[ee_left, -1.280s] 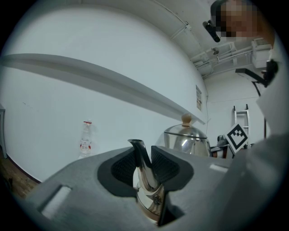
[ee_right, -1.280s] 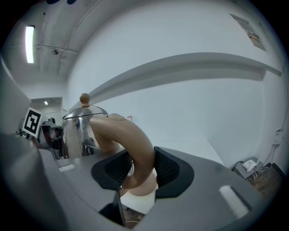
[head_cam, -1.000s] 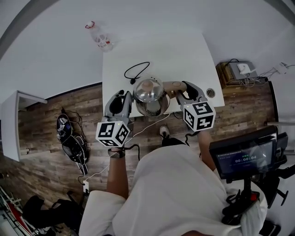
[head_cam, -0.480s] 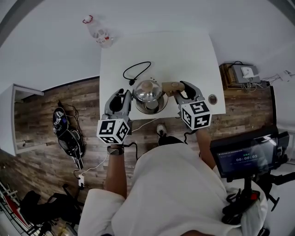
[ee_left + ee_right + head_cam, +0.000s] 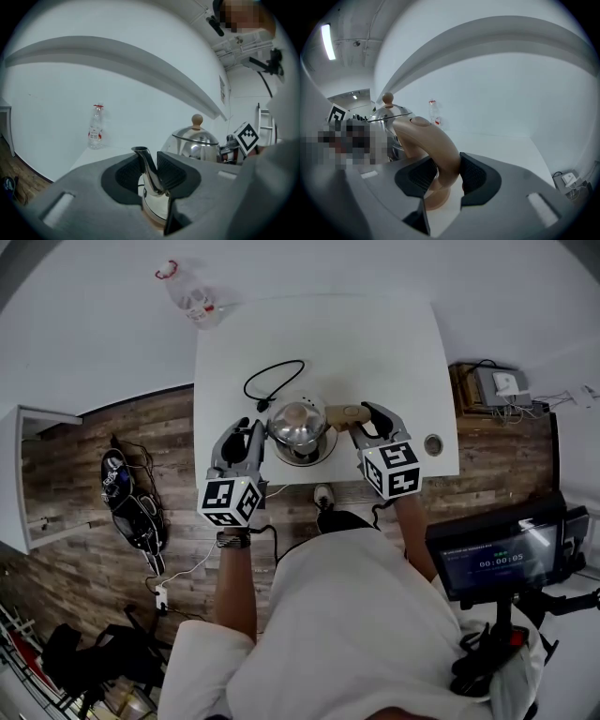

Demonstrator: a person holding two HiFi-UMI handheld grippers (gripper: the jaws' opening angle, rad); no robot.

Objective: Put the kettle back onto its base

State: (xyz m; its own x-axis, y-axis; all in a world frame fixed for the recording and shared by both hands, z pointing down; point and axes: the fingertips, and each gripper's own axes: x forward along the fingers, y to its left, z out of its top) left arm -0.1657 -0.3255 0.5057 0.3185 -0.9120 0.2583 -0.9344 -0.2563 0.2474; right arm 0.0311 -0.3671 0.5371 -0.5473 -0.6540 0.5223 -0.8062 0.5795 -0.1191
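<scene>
- Your left gripper (image 5: 151, 177) is clenched on the spout (image 5: 149, 161) of the kettle (image 5: 298, 426). The spout stands between the two ribbed pads, at the lower centre of the left gripper view.
- Your right gripper (image 5: 443, 180) is clenched on the kettle's tan handle (image 5: 433, 140). One pad presses on each side of its curve.
- In the head view the kettle is at the centre of the frame, over the near edge of the white table (image 5: 375, 343) and between the two grippers. It has a polished metal body and a domed lid with a round wooden knob (image 5: 197, 120).
- A darker rim (image 5: 302, 457) shows under the kettle's lower edge in the head view. You cannot tell from any view whether the kettle rests on it.
- A black cord (image 5: 274, 381) lies in a loop on the tabletop, just above the kettle in the frame.
- A clear plastic bottle (image 5: 187, 294) with a red label is at the table's upper left corner.
- A round cable hole (image 5: 432, 443) is set in the tabletop near its lower right corner, just right of the right gripper's marker cube (image 5: 392, 470).
- The rest of the tabletop is plain white. A white wall fills the top of the frame.
- The floor (image 5: 112, 446) is wood plank, visible left and right of the table.
- At the left of the frame, a dark bundle with cables (image 5: 127, 507) lies on the floor, and a white cabinet (image 5: 23, 484) stands at the frame's edge.
- At the right, a low wooden stand (image 5: 492, 385) carries a white device and cables. At the lower right, a lit screen (image 5: 495, 559) sits on a dark stand.
</scene>
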